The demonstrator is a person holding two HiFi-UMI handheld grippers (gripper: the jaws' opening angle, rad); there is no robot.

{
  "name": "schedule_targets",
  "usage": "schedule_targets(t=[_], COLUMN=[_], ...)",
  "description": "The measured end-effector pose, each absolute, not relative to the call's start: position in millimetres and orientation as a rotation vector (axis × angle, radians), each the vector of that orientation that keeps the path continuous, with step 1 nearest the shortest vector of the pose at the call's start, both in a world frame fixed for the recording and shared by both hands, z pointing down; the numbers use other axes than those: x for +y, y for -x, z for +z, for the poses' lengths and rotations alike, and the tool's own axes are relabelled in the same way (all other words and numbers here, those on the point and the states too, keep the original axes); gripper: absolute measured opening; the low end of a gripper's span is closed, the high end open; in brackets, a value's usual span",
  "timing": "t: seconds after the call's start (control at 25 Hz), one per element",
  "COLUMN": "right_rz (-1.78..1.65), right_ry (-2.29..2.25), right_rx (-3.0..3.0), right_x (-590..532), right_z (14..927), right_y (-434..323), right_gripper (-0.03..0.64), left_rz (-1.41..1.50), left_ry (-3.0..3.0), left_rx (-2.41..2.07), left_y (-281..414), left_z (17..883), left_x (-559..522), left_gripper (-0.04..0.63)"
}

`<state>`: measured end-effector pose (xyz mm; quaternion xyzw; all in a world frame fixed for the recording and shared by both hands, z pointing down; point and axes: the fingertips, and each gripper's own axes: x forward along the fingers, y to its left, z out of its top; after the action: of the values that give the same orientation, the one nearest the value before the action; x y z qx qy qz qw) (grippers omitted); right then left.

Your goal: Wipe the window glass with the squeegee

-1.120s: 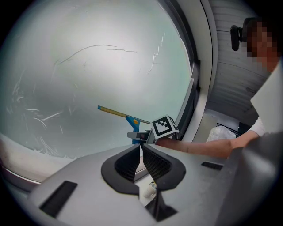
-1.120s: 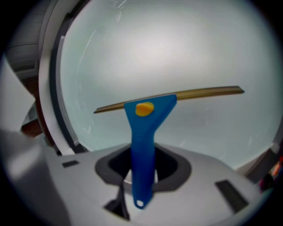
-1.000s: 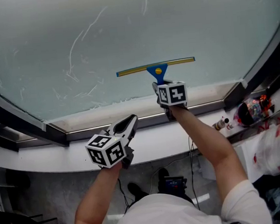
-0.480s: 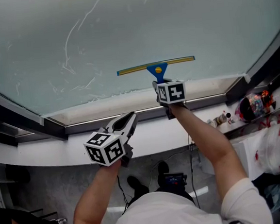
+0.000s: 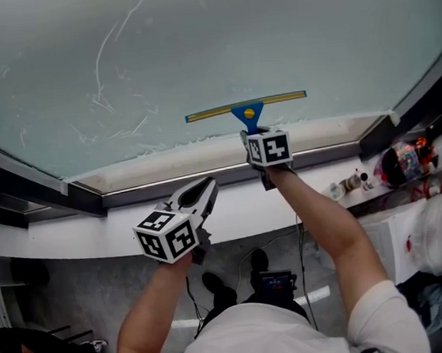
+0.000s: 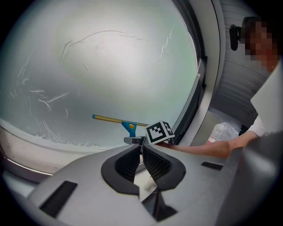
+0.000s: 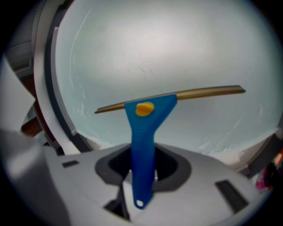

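Squeegee [image 5: 246, 108]: blue handle, yellow button, gold blade

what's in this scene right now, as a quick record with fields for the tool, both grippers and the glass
tool: blue squeegee with a yellow blade bar, roughly horizontal, low on the window glass
right gripper: shut on the squeegee by its handle
left gripper: shut, empty, apart from the glass, by the white sill
glass: thin streaks at upper left, rough residue line along the bottom edge
stage: looks like a wipe near the bottom of the pane
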<state>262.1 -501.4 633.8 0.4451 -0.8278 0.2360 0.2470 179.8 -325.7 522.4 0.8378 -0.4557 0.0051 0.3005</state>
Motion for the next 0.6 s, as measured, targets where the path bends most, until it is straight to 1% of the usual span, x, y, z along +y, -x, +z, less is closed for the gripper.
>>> schedule_targets(t=[0.6], right_rz=[0.69], right_ry=[-1.189], right_rx=[-2.207], right_x=[-497.0], right_z=[677.7], right_y=[-262.2], right_gripper=[0.14], left_rz=[0.04], left_ry=[-2.189], left_rx=[-1.186], left_y=[-183.6], left_z=[545.0], left_x=[-325.7], left_gripper=[0.046])
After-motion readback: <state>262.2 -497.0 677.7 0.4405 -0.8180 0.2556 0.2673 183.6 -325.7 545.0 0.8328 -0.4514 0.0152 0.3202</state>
